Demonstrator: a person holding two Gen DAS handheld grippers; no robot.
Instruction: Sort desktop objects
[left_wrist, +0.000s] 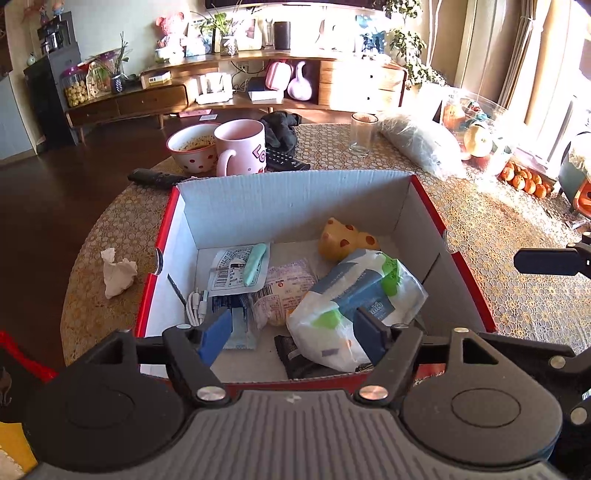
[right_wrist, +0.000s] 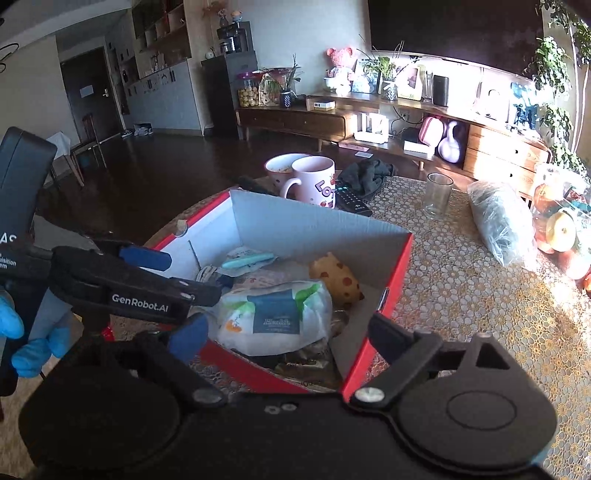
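Currently, both the left gripper (left_wrist: 291, 328) and right gripper (right_wrist: 284, 332) are held apart and empty above the red cardboard box (left_wrist: 295, 199) at frame centre, where sorted items lie; the crumpled tissue (left_wrist: 117, 272) at left should be collected next.

A home living room: wooden TV sideboard (left_wrist: 258, 88), houseplants (right_wrist: 384, 70), dining table (left_wrist: 498, 258).

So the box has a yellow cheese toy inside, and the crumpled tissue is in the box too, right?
Not quite. The yellow cheese toy is inside the red box, but the crumpled tissue is not. It lies on the tablecloth outside the box, beside its left wall. The left wrist view shows this.
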